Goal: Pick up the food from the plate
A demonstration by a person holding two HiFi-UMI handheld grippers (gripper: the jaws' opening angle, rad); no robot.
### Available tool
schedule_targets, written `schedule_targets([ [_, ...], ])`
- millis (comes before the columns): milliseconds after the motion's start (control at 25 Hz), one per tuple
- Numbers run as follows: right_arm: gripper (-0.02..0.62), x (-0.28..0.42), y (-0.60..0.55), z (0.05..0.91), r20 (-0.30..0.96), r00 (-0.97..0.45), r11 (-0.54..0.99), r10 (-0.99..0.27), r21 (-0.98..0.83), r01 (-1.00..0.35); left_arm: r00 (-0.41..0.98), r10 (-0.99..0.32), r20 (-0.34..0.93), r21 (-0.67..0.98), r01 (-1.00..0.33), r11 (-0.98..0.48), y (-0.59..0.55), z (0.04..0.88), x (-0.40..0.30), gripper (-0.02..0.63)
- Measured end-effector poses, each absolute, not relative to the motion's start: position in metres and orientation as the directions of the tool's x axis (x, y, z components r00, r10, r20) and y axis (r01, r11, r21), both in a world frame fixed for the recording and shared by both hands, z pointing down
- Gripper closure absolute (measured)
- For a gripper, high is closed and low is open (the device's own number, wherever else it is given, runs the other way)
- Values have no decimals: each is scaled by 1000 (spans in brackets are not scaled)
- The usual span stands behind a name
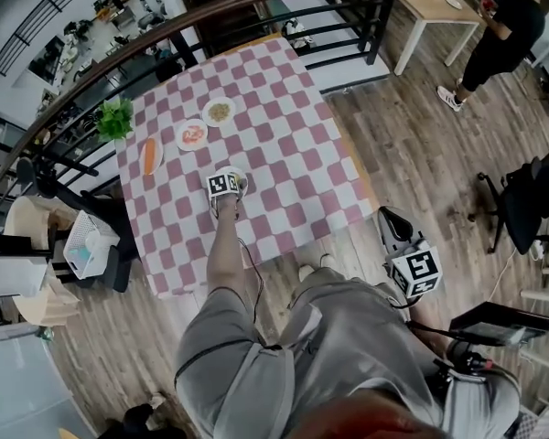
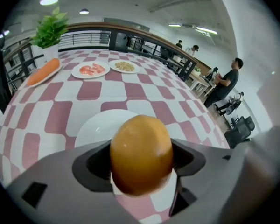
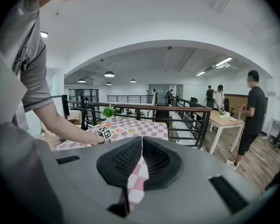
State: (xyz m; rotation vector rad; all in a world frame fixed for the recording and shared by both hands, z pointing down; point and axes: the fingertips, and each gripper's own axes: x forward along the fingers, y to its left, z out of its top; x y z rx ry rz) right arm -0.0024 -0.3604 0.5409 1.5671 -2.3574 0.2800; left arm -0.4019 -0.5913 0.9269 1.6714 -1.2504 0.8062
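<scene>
My left gripper (image 2: 141,160) is shut on a smooth orange-yellow egg-shaped piece of food (image 2: 141,153), which fills the gap between the jaws. Just beneath it lies a white plate (image 2: 95,127) on the pink-and-white checked tablecloth (image 2: 60,111). In the head view the left gripper (image 1: 227,181) stands over that plate (image 1: 242,179) near the table's middle, and its marker cube hides the food. My right gripper (image 3: 140,164) is shut and empty; it hangs beside my right hip (image 1: 393,227), off the table.
At the table's far left stand a plate with a carrot (image 1: 149,155), a plate of pink slices (image 1: 192,134), a plate of grains (image 1: 220,112) and a potted plant (image 1: 115,117). A black railing (image 1: 256,7) runs behind the table. A person (image 1: 499,35) stands far right.
</scene>
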Motion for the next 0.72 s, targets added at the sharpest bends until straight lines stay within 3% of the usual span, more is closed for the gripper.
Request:
schedule_targets([
  [240, 578, -13, -381, 532, 327, -434, 451, -840, -26, -892, 289, -611, 737, 179, -955, -235, -605, 822, -390, 241],
  [480, 578, -39, -411, 511, 253, -516, 529, -819, -19, -849, 388, -820, 420, 77, -916, -393, -595, 654, -347, 241],
  [720, 577, -81, -434, 489, 173, -620, 627, -765, -17, -779, 457, -883, 107, 0, -888, -460, -516, 504, -311, 241],
])
